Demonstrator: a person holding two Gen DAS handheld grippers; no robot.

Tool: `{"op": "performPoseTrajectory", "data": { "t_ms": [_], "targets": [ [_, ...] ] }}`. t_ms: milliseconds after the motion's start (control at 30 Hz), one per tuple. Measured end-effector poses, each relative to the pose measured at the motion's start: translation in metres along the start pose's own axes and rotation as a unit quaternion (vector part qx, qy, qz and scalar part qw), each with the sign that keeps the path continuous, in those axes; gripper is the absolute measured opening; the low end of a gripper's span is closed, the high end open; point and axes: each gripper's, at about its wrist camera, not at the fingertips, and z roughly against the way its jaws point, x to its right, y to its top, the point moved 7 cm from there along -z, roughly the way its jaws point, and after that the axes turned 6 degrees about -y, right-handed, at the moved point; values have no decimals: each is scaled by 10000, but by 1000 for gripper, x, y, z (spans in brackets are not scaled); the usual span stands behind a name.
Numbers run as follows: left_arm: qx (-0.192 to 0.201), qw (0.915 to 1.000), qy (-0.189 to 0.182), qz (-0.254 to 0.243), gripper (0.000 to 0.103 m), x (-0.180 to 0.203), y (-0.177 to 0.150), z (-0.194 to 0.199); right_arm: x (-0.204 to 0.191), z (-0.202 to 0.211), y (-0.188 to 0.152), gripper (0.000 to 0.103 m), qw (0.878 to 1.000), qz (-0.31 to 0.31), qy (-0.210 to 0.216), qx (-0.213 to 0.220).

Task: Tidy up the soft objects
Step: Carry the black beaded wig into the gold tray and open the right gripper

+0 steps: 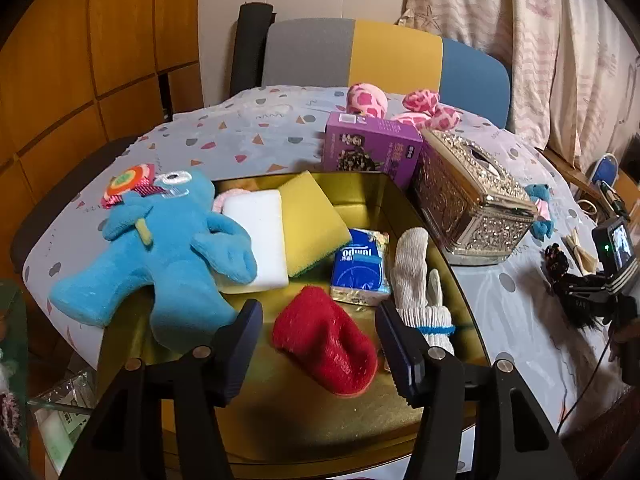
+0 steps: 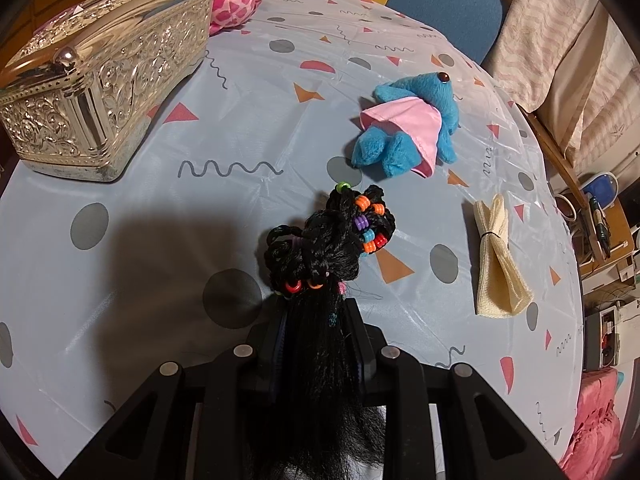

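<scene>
Right wrist: right hand-held gripper (image 2: 320, 344) clamps black hairpiece (image 2: 320, 248), fingertips hidden; left (image 1: 320, 344) apart.

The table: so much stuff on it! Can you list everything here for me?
gold tray: one, near edge of table
big plush toy: one, blue, draped over tray's left rim
sponges: two, white and yellow, in tray
tissue pack: one, blue, in tray
knit glove: one, white, in tray
red scrubber: one, in tray
purple box: one, behind tray
ornate box: one, silver, right of tray
pink spotted plush: far side of table
small plush: one, blue, pink dress
cream cloth bundle: one
left tongs: open, over tray
right tongs: shut on beaded black hairpiece
</scene>
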Motion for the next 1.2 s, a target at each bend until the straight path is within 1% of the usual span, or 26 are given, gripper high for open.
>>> {"op": "performPoseTrajectory", "data": {
  "t_ms": [33, 200, 267, 400, 500, 600, 633, 700, 800, 867, 1033, 1200],
  "targets": [
    [17, 10000, 11, 3, 65, 0, 1, 1, 0, 0, 0, 26, 10000, 11, -3, -4],
    [167, 9998, 81, 49, 68, -2, 7, 11, 1, 0, 1, 23, 10000, 21, 3, -34],
    [240, 9996, 103, 74, 70, -4, 10, 15, 0, 0, 0, 17, 9999, -38, 101, -86],
    [330, 9993, 141, 110, 71, -7, 12, 22, -1, 2, -2, 14, 9996, -122, 169, -184],
    [350, 9991, 140, 169, 72, -11, 12, 24, -2, 6, -6, 12, 9986, -287, 346, -281],
    [365, 9990, 106, 233, 75, -13, 12, 27, -2, 13, -7, 12, 9934, -678, 842, -370],
    [386, 9989, 97, 246, 76, -14, 12, 28, -3, 19, -6, 12, 9912, -797, 1009, -328],
    [418, 9987, 113, 279, 76, -17, 11, 30, -4, 29, -3, 12, 9902, -852, 1094, -190],
    [414, 9985, 127, 322, 76, -20, 10, 31, -5, 55, 7, 12, 9855, -990, 1369, 147],
    [407, 9984, 134, 362, 76, -22, 10, 30, -8, 79, 18, 12, 9827, -988, 1494, 463],
    [399, 9982, 156, 412, 76, -24, 8, 30, -31, 125, 42, 12, 9758, -812, 1768, 1001],
    [429, 9977, 152, 498, 78, -29, 8, 31, -67, 156, 53, 12, 9686, -549, 2065, 1272]
  ]
}}
